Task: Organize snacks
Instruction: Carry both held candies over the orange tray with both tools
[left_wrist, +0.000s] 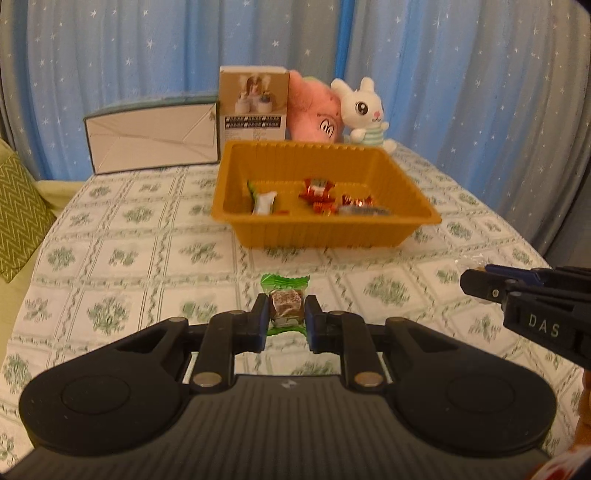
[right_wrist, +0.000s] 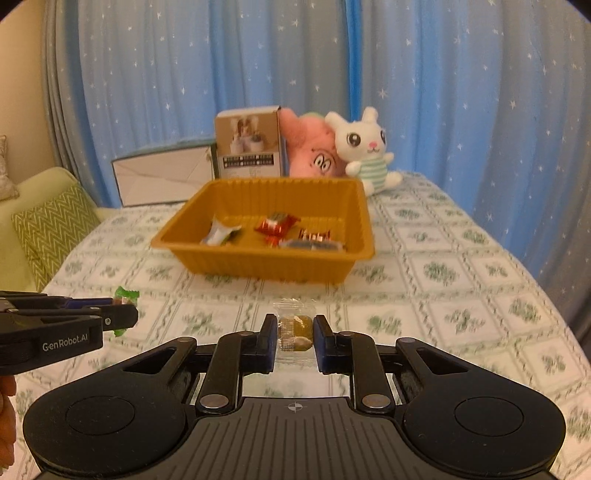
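Note:
My left gripper (left_wrist: 286, 314) is shut on a green-wrapped brown snack (left_wrist: 285, 301), held just above the tablecloth in front of the orange tray (left_wrist: 321, 230). My right gripper (right_wrist: 295, 334) is shut on a clear-wrapped snack (right_wrist: 295, 332) with brown and green pieces, also before the tray (right_wrist: 258, 264). The tray holds several wrapped snacks: a white and green one (left_wrist: 263, 202) at the left, red ones (left_wrist: 317, 194) in the middle. The right gripper shows at the right of the left wrist view (left_wrist: 480, 284); the left gripper shows at the left of the right wrist view (right_wrist: 122, 314).
Behind the tray stand a brown product box (left_wrist: 253, 103), a long white box (left_wrist: 151, 138), a pink plush (left_wrist: 314, 114) and a white bunny plush (left_wrist: 364, 110). A green zigzag cushion (left_wrist: 20, 218) lies off the table's left edge. Blue star curtains hang behind.

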